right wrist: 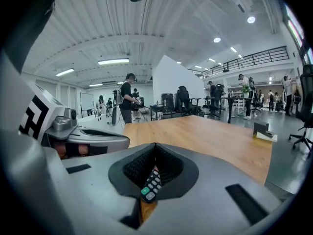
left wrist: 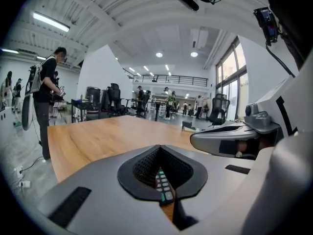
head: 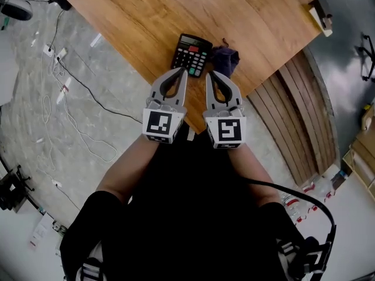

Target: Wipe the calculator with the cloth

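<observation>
The left gripper [head: 183,71] and the right gripper [head: 210,74] are both clenched tight with nothing in them, side by side above the near corner of the table [head: 176,10], tips aimed at the work. Just past them lies the calculator [head: 191,54], close to the table's left edge near that corner, with the dark crumpled cloth [head: 225,59] right beside it on the right, possibly touching. My worry is that closed jaws cannot pick up the cloth, and a nudge or an unsteadied wipe could slide the calculator off the nearby edge. Count: two grippers, one calculator, one cloth, one table, and one small box [head: 321,15] at the far corner.
</observation>
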A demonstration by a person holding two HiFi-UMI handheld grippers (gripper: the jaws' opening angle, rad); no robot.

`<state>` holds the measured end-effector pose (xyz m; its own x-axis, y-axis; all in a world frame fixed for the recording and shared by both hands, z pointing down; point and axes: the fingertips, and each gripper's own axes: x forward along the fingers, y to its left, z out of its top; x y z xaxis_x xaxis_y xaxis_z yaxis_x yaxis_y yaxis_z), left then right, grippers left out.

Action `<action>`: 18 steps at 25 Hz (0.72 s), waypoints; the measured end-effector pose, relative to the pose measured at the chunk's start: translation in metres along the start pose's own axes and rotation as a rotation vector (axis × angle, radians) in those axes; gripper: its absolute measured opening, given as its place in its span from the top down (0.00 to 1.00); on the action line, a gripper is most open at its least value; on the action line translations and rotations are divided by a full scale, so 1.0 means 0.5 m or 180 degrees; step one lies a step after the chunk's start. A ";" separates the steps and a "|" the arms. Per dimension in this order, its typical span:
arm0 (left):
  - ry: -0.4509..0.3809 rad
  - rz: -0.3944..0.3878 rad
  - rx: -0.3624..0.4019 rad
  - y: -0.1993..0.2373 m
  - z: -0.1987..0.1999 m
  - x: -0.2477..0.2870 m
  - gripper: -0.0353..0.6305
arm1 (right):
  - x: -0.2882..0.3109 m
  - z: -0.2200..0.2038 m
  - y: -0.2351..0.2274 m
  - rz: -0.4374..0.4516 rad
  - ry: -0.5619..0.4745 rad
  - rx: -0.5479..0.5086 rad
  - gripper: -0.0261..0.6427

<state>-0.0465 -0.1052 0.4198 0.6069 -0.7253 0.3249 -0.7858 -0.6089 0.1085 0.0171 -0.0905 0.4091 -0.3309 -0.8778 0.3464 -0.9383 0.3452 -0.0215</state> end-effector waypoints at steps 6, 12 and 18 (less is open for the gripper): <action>0.0186 0.0005 0.0016 0.040 -0.073 0.046 0.94 | 0.073 -0.082 -0.011 0.0028 0.0254 0.0027 0.94; 0.0433 -0.0125 -0.0122 0.048 -0.140 0.105 0.94 | 0.133 -0.171 -0.020 0.0068 0.0605 0.0142 0.94; 0.0602 -0.0193 -0.0219 0.055 -0.190 0.136 0.94 | 0.170 -0.237 -0.028 0.0092 0.0904 0.0183 0.94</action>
<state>-0.0381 -0.1408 0.5340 0.6252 -0.6109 0.4858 -0.7588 -0.6215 0.1950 0.0142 -0.1304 0.5498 -0.3237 -0.7369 0.5935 -0.9357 0.3423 -0.0854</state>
